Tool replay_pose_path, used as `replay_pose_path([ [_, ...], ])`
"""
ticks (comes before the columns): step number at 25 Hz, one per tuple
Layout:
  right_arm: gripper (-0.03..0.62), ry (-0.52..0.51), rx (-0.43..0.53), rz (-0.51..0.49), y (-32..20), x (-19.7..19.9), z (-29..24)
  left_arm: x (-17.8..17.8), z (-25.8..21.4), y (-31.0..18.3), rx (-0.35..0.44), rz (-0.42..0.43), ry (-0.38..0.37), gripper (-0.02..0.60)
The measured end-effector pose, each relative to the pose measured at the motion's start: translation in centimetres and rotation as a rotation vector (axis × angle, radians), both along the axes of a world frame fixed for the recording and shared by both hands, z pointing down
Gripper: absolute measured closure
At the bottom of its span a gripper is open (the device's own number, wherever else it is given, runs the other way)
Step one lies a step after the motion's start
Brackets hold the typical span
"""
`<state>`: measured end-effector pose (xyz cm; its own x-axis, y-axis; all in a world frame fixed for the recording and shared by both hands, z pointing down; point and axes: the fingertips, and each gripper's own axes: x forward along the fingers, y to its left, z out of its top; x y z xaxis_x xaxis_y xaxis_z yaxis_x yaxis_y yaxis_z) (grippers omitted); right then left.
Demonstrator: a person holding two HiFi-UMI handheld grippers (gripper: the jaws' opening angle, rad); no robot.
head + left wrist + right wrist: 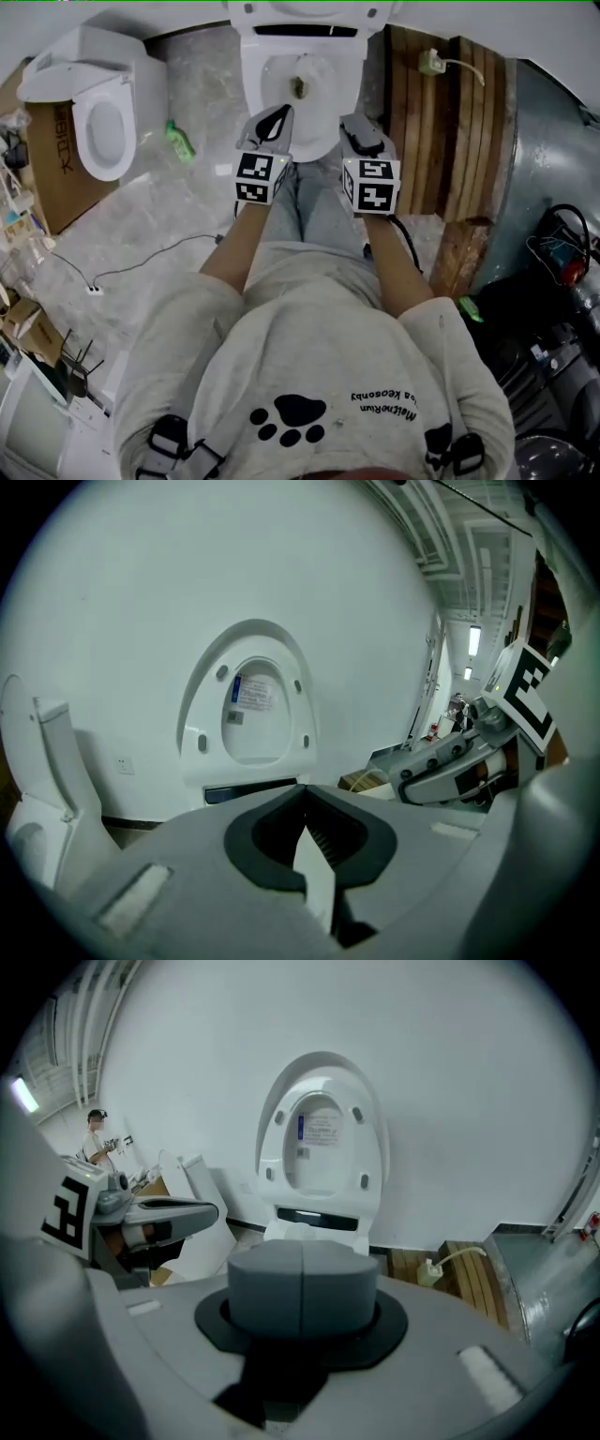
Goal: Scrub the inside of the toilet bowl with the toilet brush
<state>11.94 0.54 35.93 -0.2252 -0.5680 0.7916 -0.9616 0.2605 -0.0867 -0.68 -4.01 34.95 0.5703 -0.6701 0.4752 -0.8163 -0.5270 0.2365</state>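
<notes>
Standing at the open toilet (255,80), a person (309,375) holds both grippers out.
Jaws pressed together, the left gripper (274,120) and right gripper (357,128) hover empty.

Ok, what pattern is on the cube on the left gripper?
Black-and-white square markers cover the cube. The head view shows it best.

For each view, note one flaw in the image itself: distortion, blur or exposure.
Head view: the white toilet is nearly blown out, and the edges bend. Left gripper view: dark fisheye corners, left tool soft up close. Right gripper view: same dark ring, right tool slightly soft.
</notes>
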Motion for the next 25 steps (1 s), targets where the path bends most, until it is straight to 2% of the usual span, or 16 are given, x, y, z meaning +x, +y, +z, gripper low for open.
replay_pose_path([
  [8,0.444,-0.076,0.213,0.028,0.4,1.1,-9.6,1.2,-7.9,0.8,0.100,0.006,0.042,0.580],
  [12,0.445,-0.109,0.331,0.043,-0.2,1.8,-14.0,2.3,-12.0,0.7,0.191,0.029,0.044,0.580],
  [15,0.445,-0.102,0.427,0.053,-0.7,2.2,-17.3,2.4,-15.0,0.5,0.264,0.003,0.036,0.580],
  [20,0.444,-0.099,0.584,0.068,-0.8,2.2,-22.7,2.1,-19.9,1.0,0.342,-0.039,0.041,0.580],
  [25,0.444,-0.073,0.707,0.041,-1.1,1.4,-26.8,1.0,-25.4,1.2,0.459,-0.077,0.034,0.580],
])
